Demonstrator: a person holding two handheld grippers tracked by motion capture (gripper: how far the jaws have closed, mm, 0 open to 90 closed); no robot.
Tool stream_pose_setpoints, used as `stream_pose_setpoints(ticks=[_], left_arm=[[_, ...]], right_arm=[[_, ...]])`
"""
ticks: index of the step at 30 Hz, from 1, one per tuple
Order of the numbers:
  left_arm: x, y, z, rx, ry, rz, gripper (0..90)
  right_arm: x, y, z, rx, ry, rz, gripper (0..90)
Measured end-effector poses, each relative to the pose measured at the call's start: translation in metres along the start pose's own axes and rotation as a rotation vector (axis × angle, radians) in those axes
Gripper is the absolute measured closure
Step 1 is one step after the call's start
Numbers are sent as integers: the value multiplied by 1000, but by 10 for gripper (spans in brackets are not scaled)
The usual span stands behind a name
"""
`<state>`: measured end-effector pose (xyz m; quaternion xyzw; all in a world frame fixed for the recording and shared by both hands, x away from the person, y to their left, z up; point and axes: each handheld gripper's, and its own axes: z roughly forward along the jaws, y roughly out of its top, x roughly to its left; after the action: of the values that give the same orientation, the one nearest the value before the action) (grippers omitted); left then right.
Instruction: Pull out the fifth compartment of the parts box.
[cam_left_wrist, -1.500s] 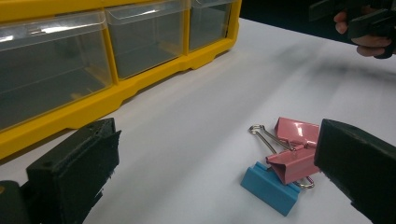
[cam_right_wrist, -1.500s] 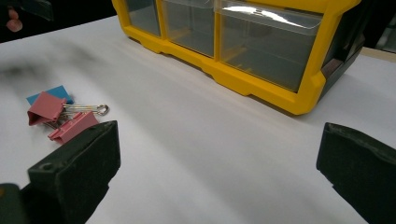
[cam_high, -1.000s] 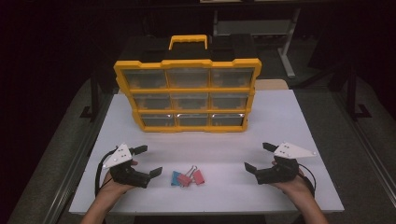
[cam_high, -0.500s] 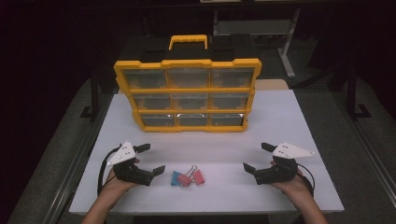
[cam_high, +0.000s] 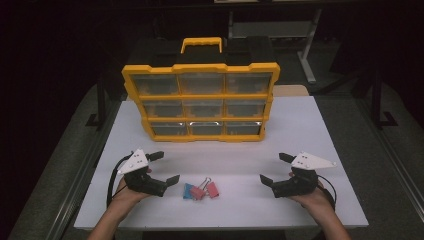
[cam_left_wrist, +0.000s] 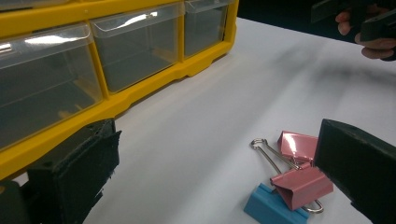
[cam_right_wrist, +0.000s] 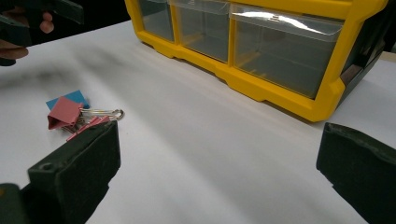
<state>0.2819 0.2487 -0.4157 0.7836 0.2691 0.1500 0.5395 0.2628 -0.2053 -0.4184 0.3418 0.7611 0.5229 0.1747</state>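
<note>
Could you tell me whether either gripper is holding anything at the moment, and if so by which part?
Nothing is held: the left gripper and the right gripper are both open, apart from the binder clips.

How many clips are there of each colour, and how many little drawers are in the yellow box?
Pink clips: 2
Blue clips: 1
Clear drawers in the yellow box: 9
Total: 12 things

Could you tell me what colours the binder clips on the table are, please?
The clips are two pink and one blue, with silver wire handles; the left gripper view shows them best.
</note>
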Motion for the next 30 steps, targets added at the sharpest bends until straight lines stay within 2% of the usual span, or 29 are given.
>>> stream_pose_setpoints(ticks=[3,9,14,22,28,30], left_arm=[[-1,2,3,3,-4,8,0],[-2,6,7,-13,-11,-9,0],[-1,8,11,-13,-17,-1,0],[-1,13,16,-9,-38,-21,0],[-2,15,19,-13,-34,5,0],[-2,17,20,-19,-31,-2,0]], right_arm=[[1,0,-1,-7,-3,8,0],[0,0,-2,-8,2,8,0],[0,1,0,-6,7,11,0],[0,0,0,-3,13,13,0],[-1,0,-1,-6,12,15,0],[-1,0,-1,-7,10,15,0]])
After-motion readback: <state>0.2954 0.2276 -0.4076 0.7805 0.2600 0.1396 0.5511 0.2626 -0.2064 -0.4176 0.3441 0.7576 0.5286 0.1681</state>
